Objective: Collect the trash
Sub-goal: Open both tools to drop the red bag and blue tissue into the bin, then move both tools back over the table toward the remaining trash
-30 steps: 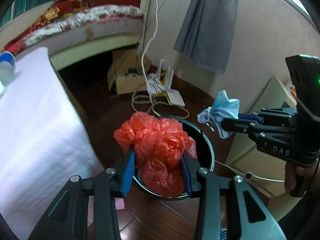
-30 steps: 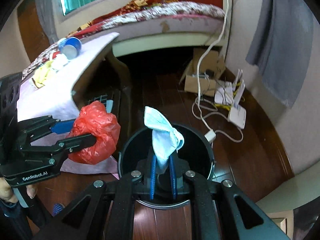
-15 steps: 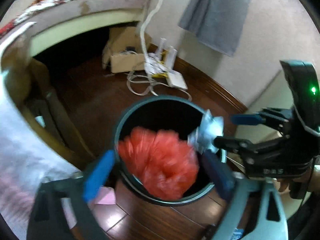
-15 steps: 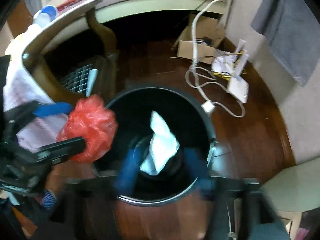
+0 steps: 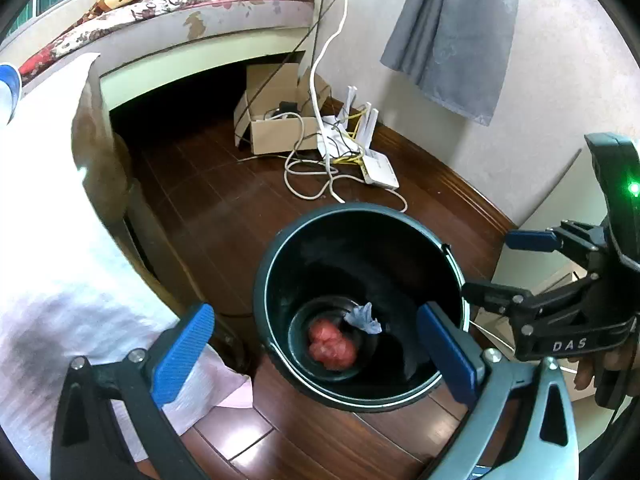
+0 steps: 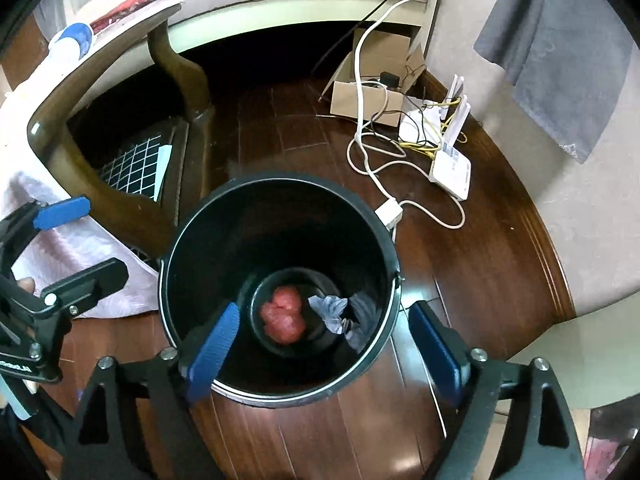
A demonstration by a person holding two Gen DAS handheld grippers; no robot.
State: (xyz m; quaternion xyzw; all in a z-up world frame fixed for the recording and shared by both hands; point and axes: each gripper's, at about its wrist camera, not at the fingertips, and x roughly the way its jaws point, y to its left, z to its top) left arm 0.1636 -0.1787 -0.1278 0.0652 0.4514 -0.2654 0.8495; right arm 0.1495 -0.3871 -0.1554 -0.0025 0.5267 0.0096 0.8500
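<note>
A black round trash bin stands on the dark wood floor. At its bottom lie a crumpled red plastic bag and a pale blue face mask. My left gripper is open and empty above the bin's near rim; it also shows at the left of the right wrist view. My right gripper is open and empty over the bin; it also shows at the right of the left wrist view.
A table with a white cloth and a curved wooden leg stands left of the bin. A cardboard box, white routers and loose cables lie by the wall. A bed and grey curtain are behind.
Both grippers opened over the bin. The red bag dropped from the left gripper and the blue mask from the right; both now lie at the bin's bottom.
</note>
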